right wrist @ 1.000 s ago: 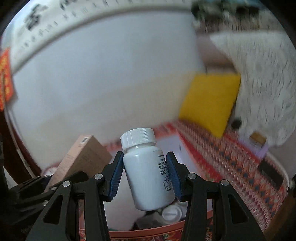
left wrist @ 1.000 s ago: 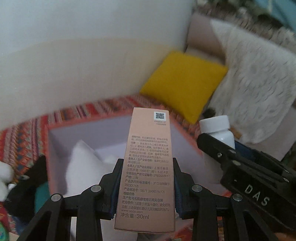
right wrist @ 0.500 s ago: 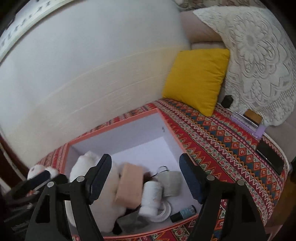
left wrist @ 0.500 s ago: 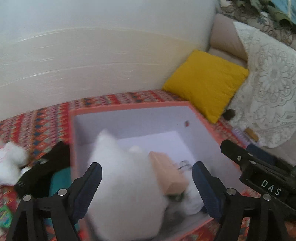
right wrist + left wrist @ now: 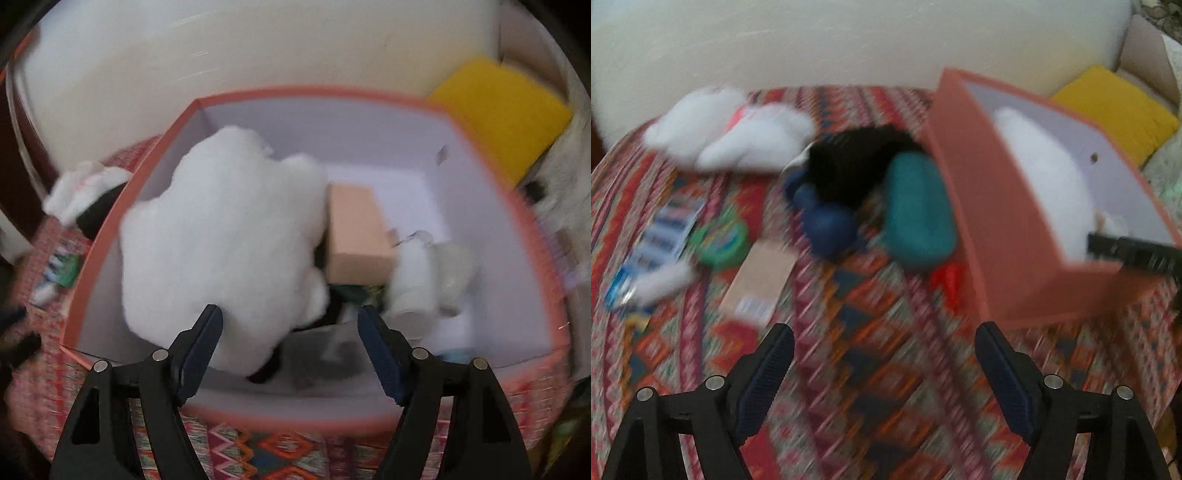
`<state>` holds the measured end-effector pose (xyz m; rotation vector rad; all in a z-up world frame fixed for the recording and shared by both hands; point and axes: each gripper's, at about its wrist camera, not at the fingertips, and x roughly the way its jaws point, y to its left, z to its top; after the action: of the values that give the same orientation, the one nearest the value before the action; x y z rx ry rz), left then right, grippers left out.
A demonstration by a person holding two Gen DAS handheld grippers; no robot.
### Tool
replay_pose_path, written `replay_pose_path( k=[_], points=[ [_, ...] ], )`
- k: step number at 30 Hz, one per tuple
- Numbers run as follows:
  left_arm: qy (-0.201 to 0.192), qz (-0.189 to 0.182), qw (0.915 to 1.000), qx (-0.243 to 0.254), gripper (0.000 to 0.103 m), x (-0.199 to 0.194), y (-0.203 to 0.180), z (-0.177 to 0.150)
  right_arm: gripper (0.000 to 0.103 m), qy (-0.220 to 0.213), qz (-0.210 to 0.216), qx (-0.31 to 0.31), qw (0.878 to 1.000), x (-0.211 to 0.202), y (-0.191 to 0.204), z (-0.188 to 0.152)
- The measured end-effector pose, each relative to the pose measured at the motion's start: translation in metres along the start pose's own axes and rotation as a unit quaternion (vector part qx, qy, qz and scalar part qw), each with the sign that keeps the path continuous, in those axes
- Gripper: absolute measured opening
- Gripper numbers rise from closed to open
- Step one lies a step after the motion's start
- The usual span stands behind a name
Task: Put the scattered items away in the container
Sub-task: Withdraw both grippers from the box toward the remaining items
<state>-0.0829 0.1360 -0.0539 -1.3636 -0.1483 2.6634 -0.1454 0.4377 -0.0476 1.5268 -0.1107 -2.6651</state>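
Left gripper hangs with jaws apart and bare over the patterned cloth. From the left lie a white plush, a pink carton, a teal case, then the orange box. Right gripper, spread wide and holding nothing, hovers above that box, where 1 peach carton rests beside white fluff.

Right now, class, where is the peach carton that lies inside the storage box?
In the right wrist view the peach carton lies inside the orange box, right of the white plush and left of the white bottle.
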Motion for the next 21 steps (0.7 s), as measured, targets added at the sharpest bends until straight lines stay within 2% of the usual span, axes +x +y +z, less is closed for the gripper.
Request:
replay_pose_path(
  k=[5,11,15,18,21],
  points=[
    [0.008,0.001,1.0,-0.004,0.084,-0.017,0.011,-0.027,0.08,0.066,0.018,0.001,0.998,0.0,-0.006,-0.012],
    [-0.003,-0.015,0.9998,0.016,0.084,-0.048,0.004,-0.047,0.08,0.069,0.011,0.01,0.997,-0.025,0.007,-0.058],
    [-0.022,-0.027,0.9992,0.017,0.084,-0.075,0.005,-0.061,0.08,0.065,0.019,-0.003,0.998,-0.047,0.005,-0.09],
    [-0.039,-0.024,0.9988,0.016,0.084,-0.093,0.011,-0.07,0.08,0.044,0.022,-0.01,0.999,-0.06,-0.001,-0.106],
    [-0.062,-0.02,0.9979,0.003,0.086,-0.109,0.023,-0.08,0.08,-0.007,-0.03,-0.005,1.0,-0.081,0.002,-0.112]
  ],
)
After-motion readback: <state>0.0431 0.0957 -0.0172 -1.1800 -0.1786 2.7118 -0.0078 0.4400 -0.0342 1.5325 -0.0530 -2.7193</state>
